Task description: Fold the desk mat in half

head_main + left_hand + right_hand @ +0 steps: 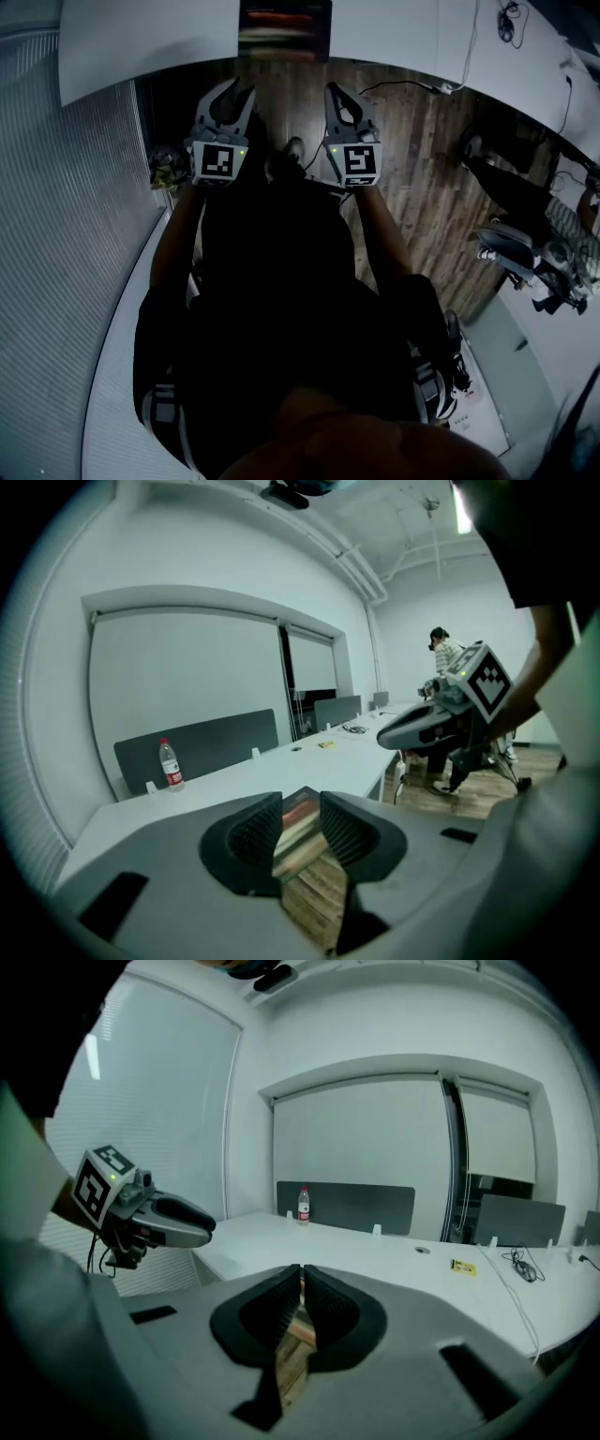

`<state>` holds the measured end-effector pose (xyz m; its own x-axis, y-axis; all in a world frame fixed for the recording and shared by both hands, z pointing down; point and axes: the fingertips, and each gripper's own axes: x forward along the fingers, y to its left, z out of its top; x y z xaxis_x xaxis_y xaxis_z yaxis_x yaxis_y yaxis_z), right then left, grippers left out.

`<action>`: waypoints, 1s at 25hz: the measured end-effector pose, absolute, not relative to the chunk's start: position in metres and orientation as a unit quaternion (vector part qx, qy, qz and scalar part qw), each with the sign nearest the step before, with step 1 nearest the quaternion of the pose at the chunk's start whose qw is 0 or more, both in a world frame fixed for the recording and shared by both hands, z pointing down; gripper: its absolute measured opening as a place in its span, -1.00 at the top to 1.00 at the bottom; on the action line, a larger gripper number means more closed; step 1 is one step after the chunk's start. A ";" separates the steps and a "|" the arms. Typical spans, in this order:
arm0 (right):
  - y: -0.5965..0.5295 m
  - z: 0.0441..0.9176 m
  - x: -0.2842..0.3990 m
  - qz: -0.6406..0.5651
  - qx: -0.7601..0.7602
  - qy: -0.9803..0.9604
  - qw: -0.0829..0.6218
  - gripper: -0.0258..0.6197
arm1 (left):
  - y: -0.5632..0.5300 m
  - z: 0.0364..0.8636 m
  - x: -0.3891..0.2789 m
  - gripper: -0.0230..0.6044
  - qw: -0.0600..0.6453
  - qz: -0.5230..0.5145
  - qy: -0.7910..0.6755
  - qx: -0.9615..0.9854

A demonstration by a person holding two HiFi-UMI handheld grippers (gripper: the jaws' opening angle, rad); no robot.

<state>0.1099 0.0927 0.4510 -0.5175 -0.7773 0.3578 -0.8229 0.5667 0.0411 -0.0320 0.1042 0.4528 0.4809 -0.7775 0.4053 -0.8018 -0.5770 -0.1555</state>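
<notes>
Desk mat (pixel 285 30): dark rectangle with blurred red/green/tan stripes, top centre of the head view, lying on the white desk (pixel 141 47) at its near edge. No print readable on it.

Left gripper (pixel 301 799): released, jaws apart, nothing between the pads. The gap only frames the striped mat and the wood floor (pixel 412 169) beyond.

Right gripper (pixel 301 1274): clenched, pads together, empty.

In the head view both sit side by side just below the mat, over the floor and short of the desk edge, touching neither mat nor desk. Marker cubes (pixel 217 161) face up: black-and-white square codes, small green lights at the corners, no text.

Further out:
- bottle (pixel 303 1204), centre of the right gripper view, upright on the desk against a grey partition (pixel 202 747). Red cap and red label, wording too small to read.
- yellow tag (pixel 462 1267), flat on the desk at centre right; print illegible.
- cable (pixel 521 1269) just right of the tag.
- person (pixel 445 653) standing at the far right of the left gripper view.
</notes>
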 end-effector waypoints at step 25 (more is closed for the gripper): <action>0.046 0.657 0.101 -0.125 0.296 -0.811 0.488 0.58 | 0.053 0.654 -0.044 0.40 -0.044 0.436 -0.306 0.845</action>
<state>0.1008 0.0457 0.6570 -0.3483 -0.6031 0.7176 -0.3591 0.7930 0.4922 -0.0439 0.0535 0.6541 0.4319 -0.5556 0.7105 -0.4786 -0.8088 -0.3416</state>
